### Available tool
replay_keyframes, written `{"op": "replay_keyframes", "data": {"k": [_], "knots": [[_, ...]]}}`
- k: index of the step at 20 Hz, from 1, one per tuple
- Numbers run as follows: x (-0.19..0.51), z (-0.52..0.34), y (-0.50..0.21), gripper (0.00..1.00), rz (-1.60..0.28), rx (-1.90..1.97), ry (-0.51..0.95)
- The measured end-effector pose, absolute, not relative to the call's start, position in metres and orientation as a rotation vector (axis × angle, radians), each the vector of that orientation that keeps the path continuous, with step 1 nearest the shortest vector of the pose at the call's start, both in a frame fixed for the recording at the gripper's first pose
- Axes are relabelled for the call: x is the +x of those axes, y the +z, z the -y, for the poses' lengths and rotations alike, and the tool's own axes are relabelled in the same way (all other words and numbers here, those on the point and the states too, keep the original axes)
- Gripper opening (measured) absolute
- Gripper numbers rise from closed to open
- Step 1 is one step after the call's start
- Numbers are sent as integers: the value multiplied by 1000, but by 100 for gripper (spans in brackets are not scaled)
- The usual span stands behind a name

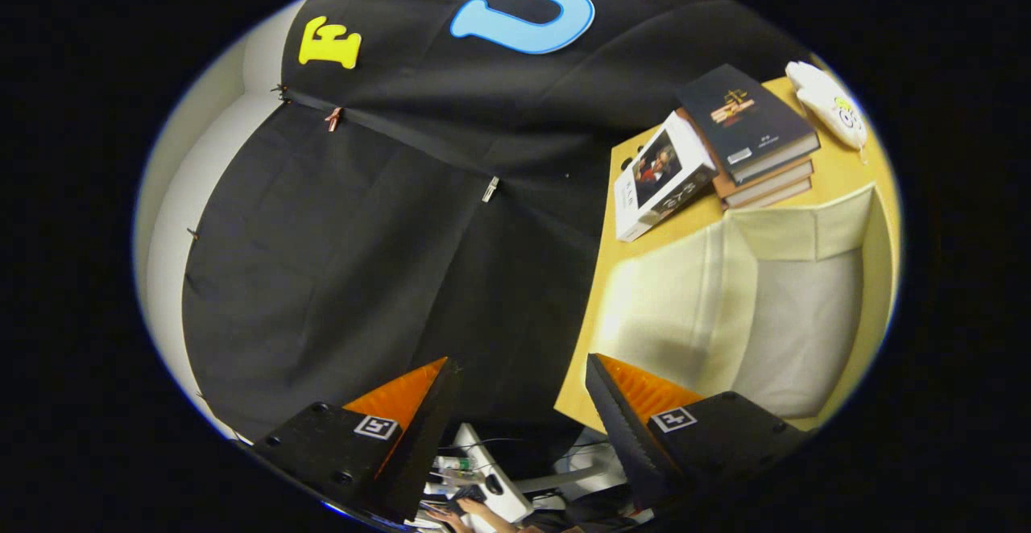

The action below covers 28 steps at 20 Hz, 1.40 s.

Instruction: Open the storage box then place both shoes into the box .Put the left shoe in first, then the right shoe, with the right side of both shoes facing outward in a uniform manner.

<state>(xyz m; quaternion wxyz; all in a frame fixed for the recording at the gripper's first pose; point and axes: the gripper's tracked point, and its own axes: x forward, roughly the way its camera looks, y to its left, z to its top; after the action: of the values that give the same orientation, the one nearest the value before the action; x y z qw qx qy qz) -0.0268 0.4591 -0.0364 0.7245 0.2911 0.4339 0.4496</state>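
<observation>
A cream fabric storage box (749,307) stands on a yellow table (612,227), just ahead of and beside one finger. A flap or lid edge (813,231) shows along its far side; I cannot tell whether the box stands open. Beyond the box, past the books, lies a white shoe-like item (830,102) with a round mark on it. My gripper (519,362) is open, with nothing between its fingers, and is held off the table's edge, facing mostly the booth's black cloth wall. The view is rolled, so the table looks tipped on its side.
A stack of books (749,134) lies on the table beyond the box, with a white book (660,175) leaning against it. Below the fingers, white equipment with cables (491,481) and a person's hand (475,517) show off the table.
</observation>
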Motion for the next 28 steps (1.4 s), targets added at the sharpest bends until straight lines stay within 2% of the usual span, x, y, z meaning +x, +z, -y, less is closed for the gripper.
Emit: {"op": "replay_keyframes", "data": {"k": [6,13,20,28], "knots": [[-13,-371,-53,97,-824,404,890],[29,-251,-68,98,-668,226,669],[50,-132,-132,98,-715,87,461],[55,-35,-221,99,-861,-43,336]]}}
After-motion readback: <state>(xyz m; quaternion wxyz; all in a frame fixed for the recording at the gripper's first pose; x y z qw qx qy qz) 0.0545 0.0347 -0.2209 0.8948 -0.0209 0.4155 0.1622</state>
